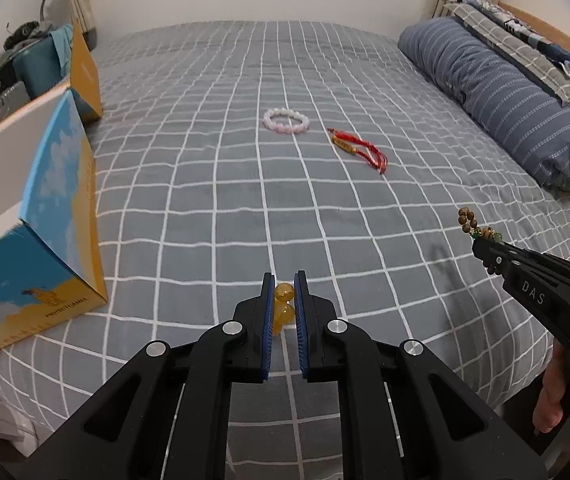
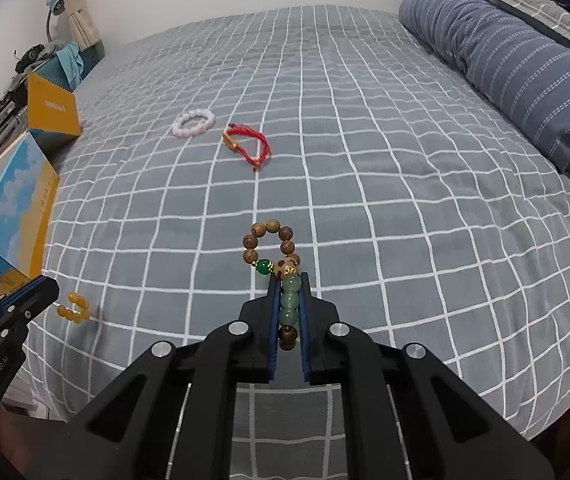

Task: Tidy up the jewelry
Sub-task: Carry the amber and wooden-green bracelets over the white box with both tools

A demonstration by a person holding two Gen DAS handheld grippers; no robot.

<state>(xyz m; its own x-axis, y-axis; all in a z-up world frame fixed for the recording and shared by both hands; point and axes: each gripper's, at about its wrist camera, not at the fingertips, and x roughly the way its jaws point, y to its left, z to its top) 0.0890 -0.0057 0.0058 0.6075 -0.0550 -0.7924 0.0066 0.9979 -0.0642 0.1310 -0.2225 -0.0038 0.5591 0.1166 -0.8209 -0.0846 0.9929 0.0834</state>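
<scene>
- Left gripper (image 1: 284, 280): jaws closed on an amber bead bracelet (image 1: 284, 304). Two yellow-orange beads sit between the blue pads in the left wrist view; the right wrist view shows the rest of the strand curling out from the tips, lifted clear of the bed, its shadow on the cover just beside it.
- Right gripper (image 2: 289, 276): jaws clamped on a wooden bead bracelet (image 2: 269, 240). Pale green beads and one dark wooden bead are pinched between the pads; the loop of brown grained beads, with one dark green bead and a spotted bead, stands up beyond the tips.
- From the left wrist view, the right gripper enters from the lower right, with part of a hand (image 1: 557, 400) visible on its handle.
- Bed (image 1: 189, 184): grey cover with white grid lines. Both held bracelets are above its near part.
- Pink bead bracelet (image 1: 286, 121): lying flat on the cover near mid-bed, untouched.
- Red cord bracelet (image 1: 359, 150): lying just to the right of the pink one, apart from it, tassel ends trailing toward the camera.
- Open box (image 1: 33, 216): blue-and-yellow print, white inside, standing at the bed's left edge with its yellow lid flap raised.
- Striped blue pillow (image 1: 497, 96): along the right side of the bed.
</scene>
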